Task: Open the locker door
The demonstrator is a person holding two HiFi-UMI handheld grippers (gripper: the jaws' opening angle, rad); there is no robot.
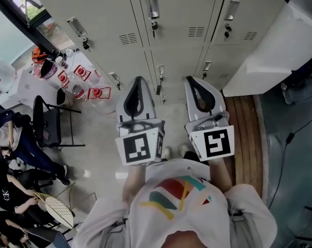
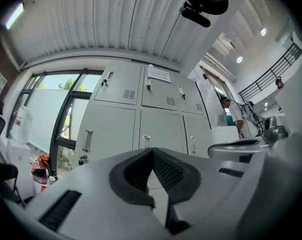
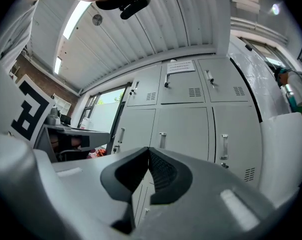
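Approach step. The left tool and right tool were both closed and empty, side by side. The pale grey metal locker door stood shut at 12 o'clock, well apart from them. The next move probably called for opening one tool and engaging the silver handle.

Ceiling: white ribbed panels, sloping. Strip light lit; round downlights further rt, above an upper-level railing. Brick wall at upper lt in right gripper view. Tall window, dark frame, daylight + greenery outside. Locker bank, pale grey, lines the back wall. Floor pale, glossy. Wooden strip to its rt, then dark grey floor. White boxy unit just beside the lockers on rt. Black chair near window. White counter behind it. Red-white items close by, can't tell what. Seated people at lower lt of head view.
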